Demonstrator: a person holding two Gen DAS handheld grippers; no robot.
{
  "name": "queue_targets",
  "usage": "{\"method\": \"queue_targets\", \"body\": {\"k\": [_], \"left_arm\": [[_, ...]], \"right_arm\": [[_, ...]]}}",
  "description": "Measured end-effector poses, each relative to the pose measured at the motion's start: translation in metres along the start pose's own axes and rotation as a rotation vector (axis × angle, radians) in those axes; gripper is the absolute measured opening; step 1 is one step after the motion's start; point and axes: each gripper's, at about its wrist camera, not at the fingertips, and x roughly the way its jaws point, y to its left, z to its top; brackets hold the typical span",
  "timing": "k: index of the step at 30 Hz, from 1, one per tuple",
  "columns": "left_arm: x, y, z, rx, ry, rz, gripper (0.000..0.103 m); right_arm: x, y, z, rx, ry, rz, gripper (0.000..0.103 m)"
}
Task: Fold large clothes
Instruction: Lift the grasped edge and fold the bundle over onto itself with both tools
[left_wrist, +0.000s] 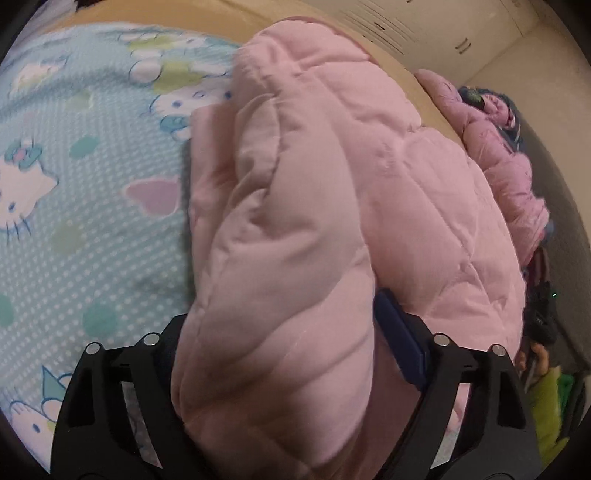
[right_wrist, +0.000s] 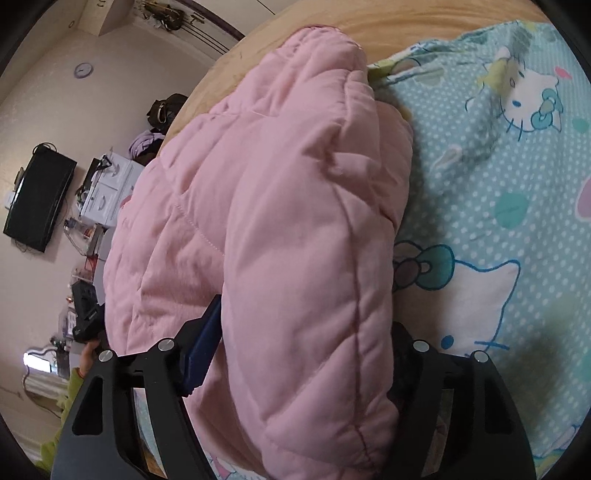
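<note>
A pink quilted padded jacket (left_wrist: 332, 184) lies bunched on a bed with a light blue cat-print sheet (left_wrist: 74, 221). My left gripper (left_wrist: 280, 332) is shut on a thick fold of the jacket; the blue pad of its right finger (left_wrist: 400, 339) presses the fabric, and the left finger is hidden behind it. In the right wrist view the same jacket (right_wrist: 277, 203) fills the middle. My right gripper (right_wrist: 299, 354) is shut on another thick fold, its blue left pad (right_wrist: 201, 350) against the fabric, the right finger mostly hidden.
The blue sheet (right_wrist: 498, 184) lies over a tan cover (right_wrist: 369, 26). Another pink puffy garment (left_wrist: 498, 155) lies further along the bed edge. A wall TV (right_wrist: 37, 199), white drawers (right_wrist: 107, 192) and clutter stand beyond the bed. A white wardrobe (left_wrist: 443, 29) stands behind.
</note>
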Motion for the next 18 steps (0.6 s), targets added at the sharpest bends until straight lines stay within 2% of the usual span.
{"method": "queue_targets", "body": {"k": [3, 11, 18], "left_arm": [[0.003, -0.008, 0.001, 0.039, -0.010, 0.019, 0.078], [0.011, -0.015, 0.007, 0.034, -0.038, 0.051, 0.075], [0.009, -0.022, 0.008, 0.056, -0.038, 0.067, 0.064]], "right_arm": [[0.004, -0.003, 0.001, 0.013, -0.009, 0.000, 0.074], [0.012, 0.005, 0.000, 0.029, -0.038, -0.036, 0.074], [0.008, 0.031, -0.003, -0.022, -0.071, -0.072, 0.058]]}}
